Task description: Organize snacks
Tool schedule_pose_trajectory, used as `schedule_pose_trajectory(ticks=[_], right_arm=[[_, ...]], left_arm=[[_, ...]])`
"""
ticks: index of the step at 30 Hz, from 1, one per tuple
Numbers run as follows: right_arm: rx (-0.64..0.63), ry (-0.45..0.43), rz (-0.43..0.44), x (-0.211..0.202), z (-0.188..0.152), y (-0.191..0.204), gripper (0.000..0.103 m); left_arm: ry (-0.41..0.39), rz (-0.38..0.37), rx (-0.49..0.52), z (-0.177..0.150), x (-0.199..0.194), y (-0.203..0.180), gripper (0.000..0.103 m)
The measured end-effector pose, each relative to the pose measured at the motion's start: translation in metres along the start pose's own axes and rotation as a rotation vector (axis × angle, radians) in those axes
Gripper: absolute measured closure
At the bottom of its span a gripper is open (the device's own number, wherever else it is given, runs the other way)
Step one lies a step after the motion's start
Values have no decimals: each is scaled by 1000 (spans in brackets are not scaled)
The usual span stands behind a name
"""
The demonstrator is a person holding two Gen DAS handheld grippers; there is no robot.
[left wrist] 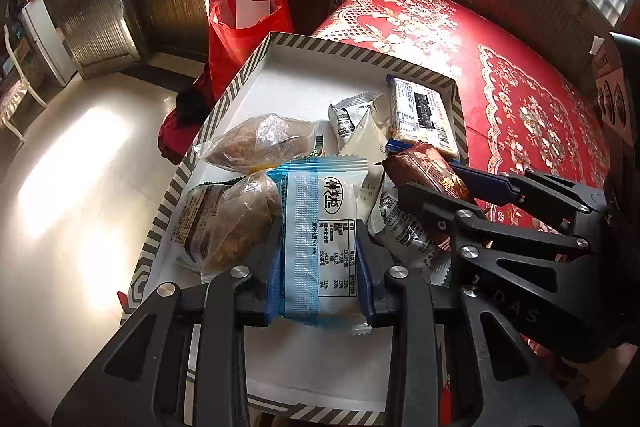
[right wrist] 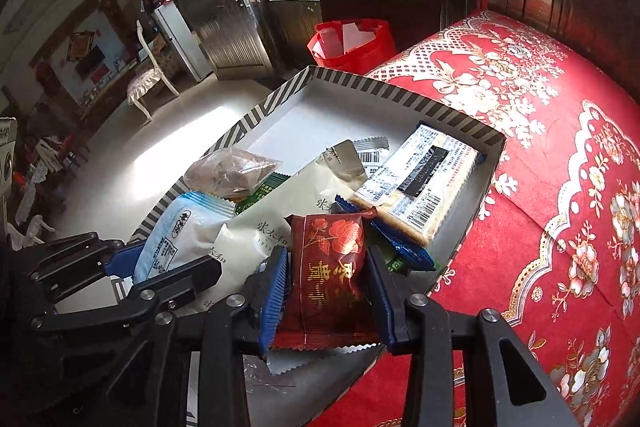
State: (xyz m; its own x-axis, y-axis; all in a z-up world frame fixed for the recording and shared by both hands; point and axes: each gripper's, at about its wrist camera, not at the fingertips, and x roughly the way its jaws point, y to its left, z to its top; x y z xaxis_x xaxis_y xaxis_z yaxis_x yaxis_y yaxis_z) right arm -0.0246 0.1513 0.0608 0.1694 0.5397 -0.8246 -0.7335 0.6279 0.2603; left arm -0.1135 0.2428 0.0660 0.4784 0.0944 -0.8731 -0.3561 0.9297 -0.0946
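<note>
A shallow box (left wrist: 256, 67) with a grey-and-white striped rim and a white floor sits at the edge of a table spread with a red floral cloth (left wrist: 520, 99), and it serves as the one container for the snacks. Inside, toward its far right corner, lies a flat cracker pack (left wrist: 424, 115) with a printed label and barcode, resting against the box wall. Beside it are a small silver sachet (left wrist: 348, 117) and a cream-white packet (right wrist: 276, 227) with dark characters, partly buried under others. Along the left side lie two clear bags of brown pastry (left wrist: 256, 141), one behind the other, the nearer one overlapping a dark-printed wrapper. The left gripper (left wrist: 320, 255) is clamped on a blue-and-white packet (left wrist: 320, 227), its blue pads pressing both sides; the packet stands over the near half of the box, above the white floor. The right gripper (right wrist: 328, 267) has a dark red packet (right wrist: 328, 267) with a rose print between its blue pads; the pads meet the wrapper's sides, and it sits over the pile by the box's near right wall. Beyond the box, on the pale tiled floor, stands a red bag (left wrist: 248, 27) holding white paper.
</note>
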Motion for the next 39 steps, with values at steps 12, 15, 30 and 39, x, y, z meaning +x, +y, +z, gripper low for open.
schedule_pose_trajectory(ticks=[12, 15, 30, 39], right_arm=[[14, -58, 3, -30, -8, 0, 55], [13, -113, -16, -44, -14, 1, 55], [43, -299, -116, -85, -60, 2, 45], [42, -309, -114, -93, -71, 7, 44]], left_arm=[[-47, 34, -12, 0, -12, 3, 62], [-55, 22, -8, -2, -13, -1, 62], [-140, 33, 32, -20, -38, -19, 49], [-143, 67, 55, -31, -46, -23, 49]])
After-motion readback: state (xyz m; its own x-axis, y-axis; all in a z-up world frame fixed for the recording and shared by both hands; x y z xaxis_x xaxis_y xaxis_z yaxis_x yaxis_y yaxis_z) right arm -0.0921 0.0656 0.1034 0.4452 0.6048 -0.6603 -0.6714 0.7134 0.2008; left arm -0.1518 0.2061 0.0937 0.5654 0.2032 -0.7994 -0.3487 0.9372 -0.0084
